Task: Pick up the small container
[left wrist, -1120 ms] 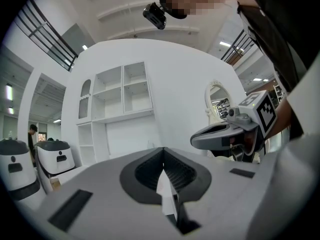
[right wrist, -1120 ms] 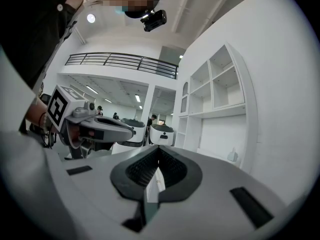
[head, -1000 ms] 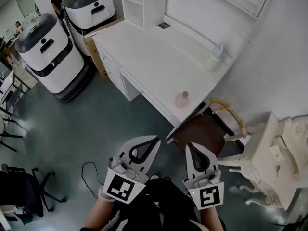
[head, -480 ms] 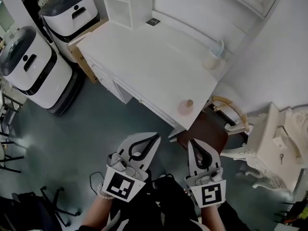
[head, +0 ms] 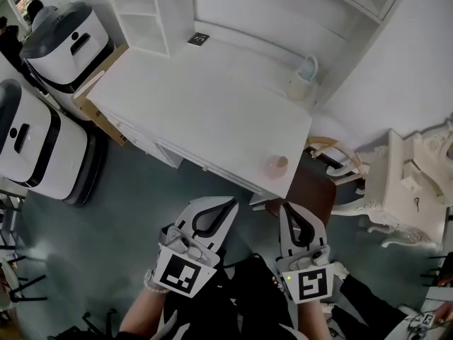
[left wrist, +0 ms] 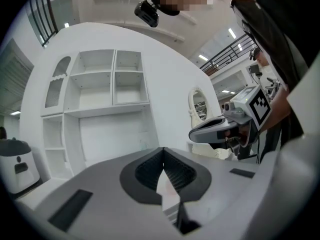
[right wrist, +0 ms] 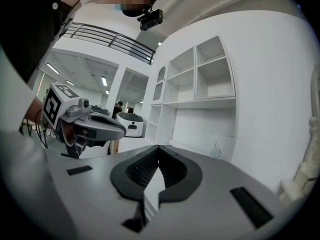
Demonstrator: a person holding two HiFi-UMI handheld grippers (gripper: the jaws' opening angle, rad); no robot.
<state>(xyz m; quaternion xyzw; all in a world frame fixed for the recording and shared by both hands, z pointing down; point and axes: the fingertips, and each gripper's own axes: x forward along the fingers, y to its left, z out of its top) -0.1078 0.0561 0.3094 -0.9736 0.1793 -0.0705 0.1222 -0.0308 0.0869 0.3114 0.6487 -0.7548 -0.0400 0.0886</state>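
Note:
The small container (head: 274,165), a pinkish jar with a pale lid, stands on the white desk (head: 198,112) near its front right corner. Both grippers hang below the desk's front edge, over the floor. My left gripper (head: 228,202) is shut with nothing in it and points toward the desk edge, left of the jar. My right gripper (head: 287,207) is also shut and empty, a short way below the jar. In the left gripper view the jaws (left wrist: 163,149) meet at the tip. The right gripper view shows the same (right wrist: 158,147).
A pale bottle (head: 302,81) stands at the desk's back right, and a small dark tile (head: 199,39) at the back. A brown-seated chair (head: 313,190) is tucked at the desk's right corner. Two white machines (head: 32,144) stand at left. An ornate white side table (head: 410,179) is at right.
The head view has moved up to the desk. The jar now sits much nearer the two grippers, just above the right one. Both grippers have stayed shut.

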